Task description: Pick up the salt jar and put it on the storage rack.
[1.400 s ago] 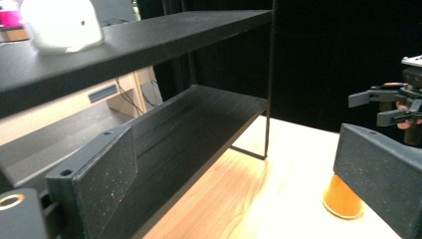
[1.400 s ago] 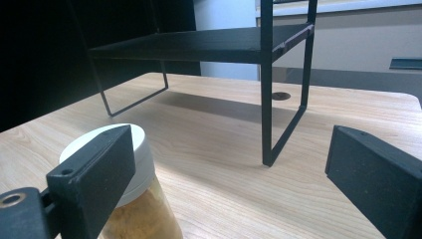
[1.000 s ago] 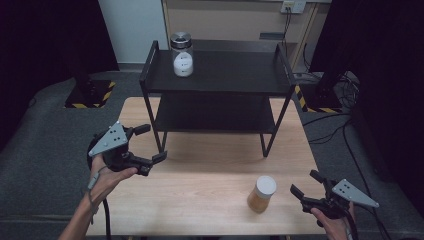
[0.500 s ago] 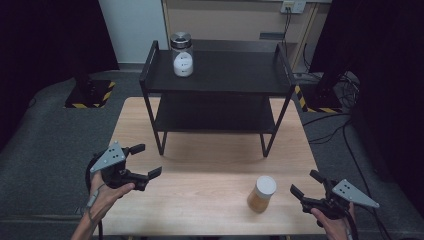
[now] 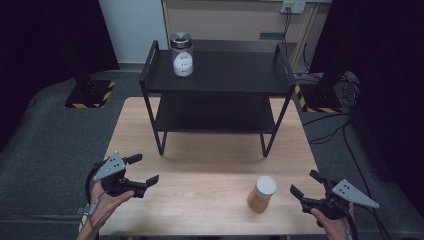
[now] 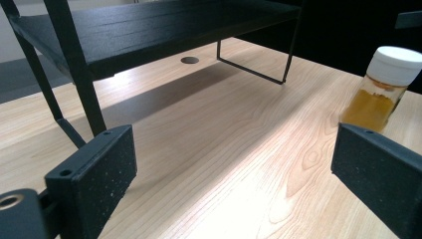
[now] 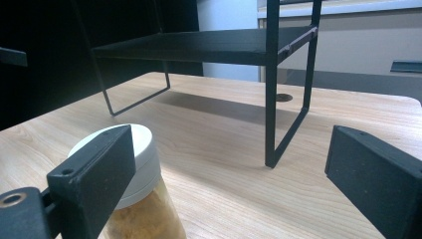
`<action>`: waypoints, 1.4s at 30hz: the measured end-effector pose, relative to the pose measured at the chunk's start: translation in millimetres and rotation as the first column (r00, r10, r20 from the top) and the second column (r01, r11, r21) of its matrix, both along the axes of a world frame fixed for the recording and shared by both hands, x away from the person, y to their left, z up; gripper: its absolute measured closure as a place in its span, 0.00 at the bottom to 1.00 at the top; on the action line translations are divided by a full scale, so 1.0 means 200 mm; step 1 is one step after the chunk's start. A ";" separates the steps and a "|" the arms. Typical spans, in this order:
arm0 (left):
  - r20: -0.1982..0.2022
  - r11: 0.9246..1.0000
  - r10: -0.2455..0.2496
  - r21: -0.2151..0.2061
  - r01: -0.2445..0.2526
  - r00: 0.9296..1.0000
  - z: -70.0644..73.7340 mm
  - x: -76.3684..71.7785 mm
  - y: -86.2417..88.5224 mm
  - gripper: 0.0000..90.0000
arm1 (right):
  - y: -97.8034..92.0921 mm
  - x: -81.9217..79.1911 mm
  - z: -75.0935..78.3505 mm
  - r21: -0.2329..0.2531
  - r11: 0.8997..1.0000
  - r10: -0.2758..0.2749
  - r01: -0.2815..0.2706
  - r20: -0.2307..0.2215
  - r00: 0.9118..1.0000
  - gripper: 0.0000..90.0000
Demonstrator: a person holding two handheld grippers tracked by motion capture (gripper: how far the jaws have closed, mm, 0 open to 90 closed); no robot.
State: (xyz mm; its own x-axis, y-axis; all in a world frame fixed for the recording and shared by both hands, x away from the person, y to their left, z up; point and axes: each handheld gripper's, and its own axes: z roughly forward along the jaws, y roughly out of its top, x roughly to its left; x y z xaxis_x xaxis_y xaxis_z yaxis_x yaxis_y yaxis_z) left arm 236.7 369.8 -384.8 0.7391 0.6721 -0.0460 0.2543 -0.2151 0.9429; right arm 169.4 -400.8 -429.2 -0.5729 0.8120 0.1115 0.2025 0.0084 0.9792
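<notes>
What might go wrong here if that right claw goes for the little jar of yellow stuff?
The jar stands tall and narrow, near the table's front edge. In the right gripper view it sits off to one side, behind one jaw, not between the two, so closing now would likely knock it over or push it off. The right claw is open but not lined up. On the way to the shelf, the jar might hit the frame.

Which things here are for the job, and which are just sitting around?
For the job:
- jar of yellow powder, white lid, on the table near the right gripper
- right gripper, jaws open
- left gripper, jaws open, holding nothing

Just sitting around:
- black shelf rack
- silver-lidded jar on the rack's top shelf
- wooden table
</notes>
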 end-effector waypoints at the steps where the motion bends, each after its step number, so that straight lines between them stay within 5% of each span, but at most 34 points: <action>1: 0.000 1.000 0.000 0.006 0.000 1.000 -0.01 0.00 0.00 0.03 | 0.00 0.00 0.00 0.001 1.000 0.000 0.000 -0.001 1.000 0.07; 13: 0.007 1.000 -0.002 0.001 0.002 1.000 -0.06 -0.01 0.03 0.03 | 0.00 0.00 0.00 -0.004 1.000 0.008 -0.008 0.000 1.000 0.07; 18: 0.042 1.000 -0.016 -0.024 0.017 0.999 -0.08 -0.03 0.04 0.03 | 0.00 0.00 0.00 -0.008 1.000 0.011 -0.010 0.003 1.000 0.07; 23: 0.049 1.000 -0.023 -0.003 0.023 0.999 -0.08 -0.03 0.02 0.03 | 0.01 -0.01 0.01 -0.012 1.000 0.016 -0.016 0.005 1.000 0.07; 27: 0.062 1.000 0.010 0.014 -0.011 0.998 -0.07 -0.04 0.01 0.03 | 0.01 -0.01 0.01 -0.013 1.000 0.020 -0.020 0.009 1.000 0.07; 34: 0.056 0.997 0.075 -0.021 -0.074 0.996 -0.10 -0.04 0.06 0.02 | 0.01 -0.02 0.01 -0.011 1.000 0.016 -0.016 0.010 1.000 0.07; 42: 0.057 0.997 0.073 -0.028 -0.071 0.996 -0.10 -0.03 0.08 0.02 | 0.01 -0.03 0.02 -0.008 1.000 0.006 -0.006 0.005 1.000 0.07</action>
State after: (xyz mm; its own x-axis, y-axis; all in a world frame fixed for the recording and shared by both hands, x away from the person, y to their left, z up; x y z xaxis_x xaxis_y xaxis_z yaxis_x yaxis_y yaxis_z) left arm 230.0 385.6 -405.7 0.6909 0.7226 -0.0223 0.2125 -0.1735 0.9616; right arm 163.6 -398.7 -426.2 -0.5780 0.8097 0.1017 0.1974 0.0177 0.9802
